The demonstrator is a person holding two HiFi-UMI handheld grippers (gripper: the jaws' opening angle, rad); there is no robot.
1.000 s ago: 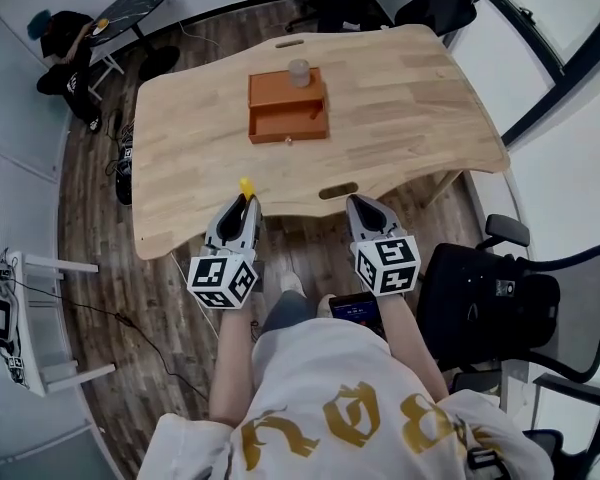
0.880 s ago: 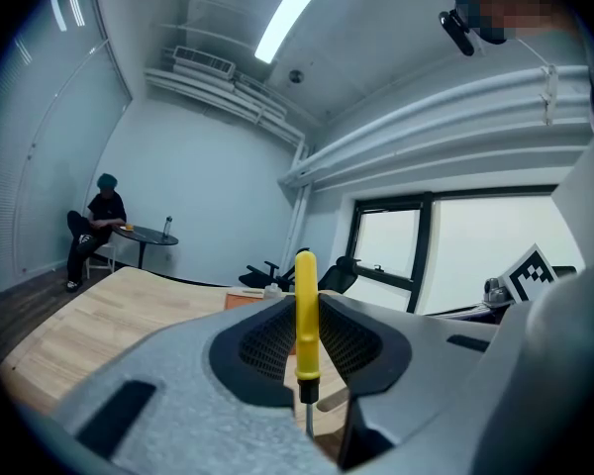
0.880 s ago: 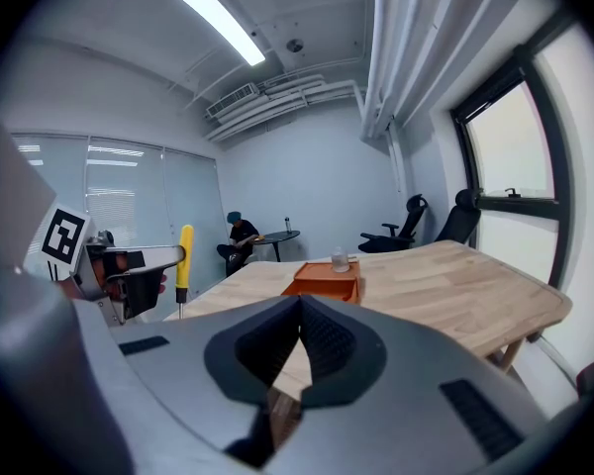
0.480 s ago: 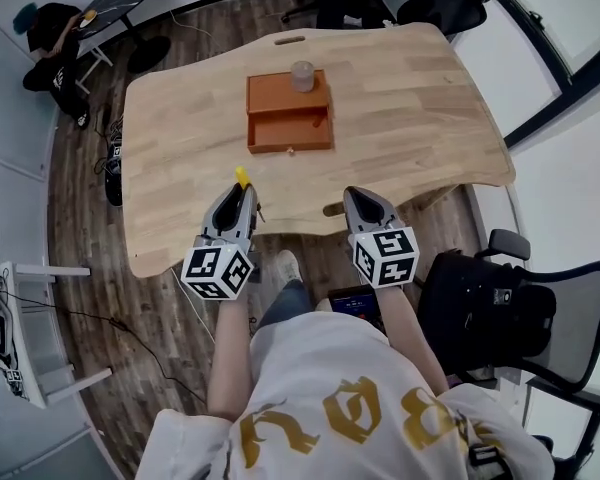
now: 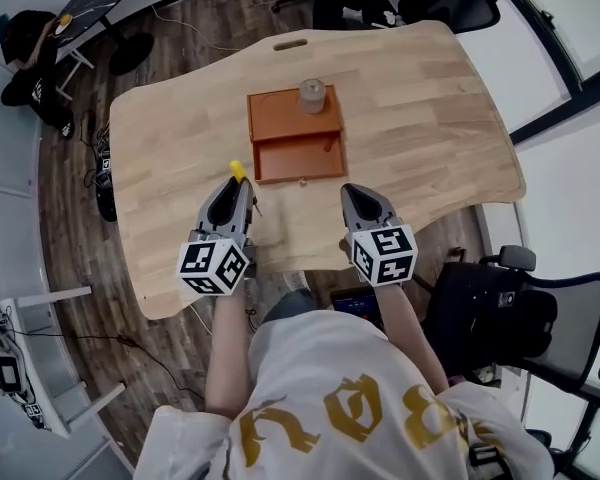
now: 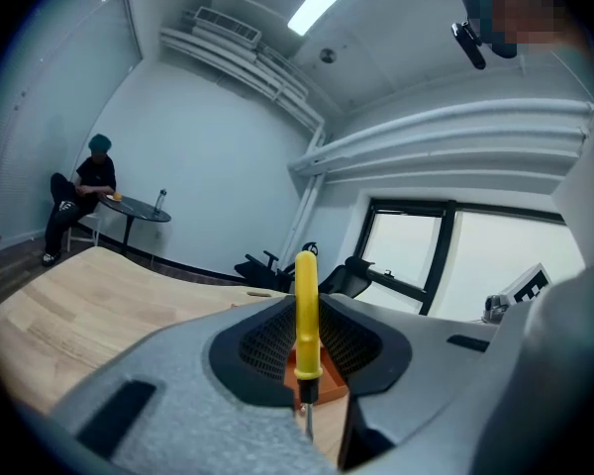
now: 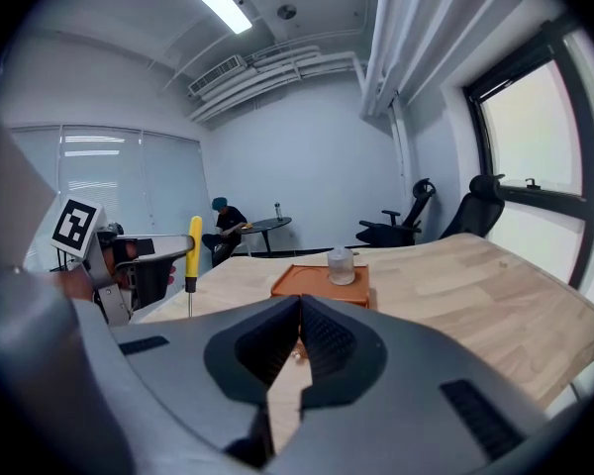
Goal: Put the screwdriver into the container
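My left tongs (image 5: pixel 235 186) pinched the screwdriver (image 5: pixel 237 169) upright, its yellow handle standing above their tips, over the bench (image 5: pixel 430 98) just short of the near left corner of the orange container (image 5: pixel 280 118). My right tongs (image 5: pixel 358 196) were pressed together on nothing, near the container's near right corner. A jar (image 5: pixel 312 95) stood in the container's far part.

Screwdriver (image 6: pixel 306 310): yellow handle on top, thin metal tip pointing down. It stands upright, pinched in the jaws of the left gripper (image 5: pixel 236 183).
Container (image 5: pixel 280 118): flat orange box with two open parts. It lies on the desk (image 5: pixel 430 118), apart from the screwdriver.
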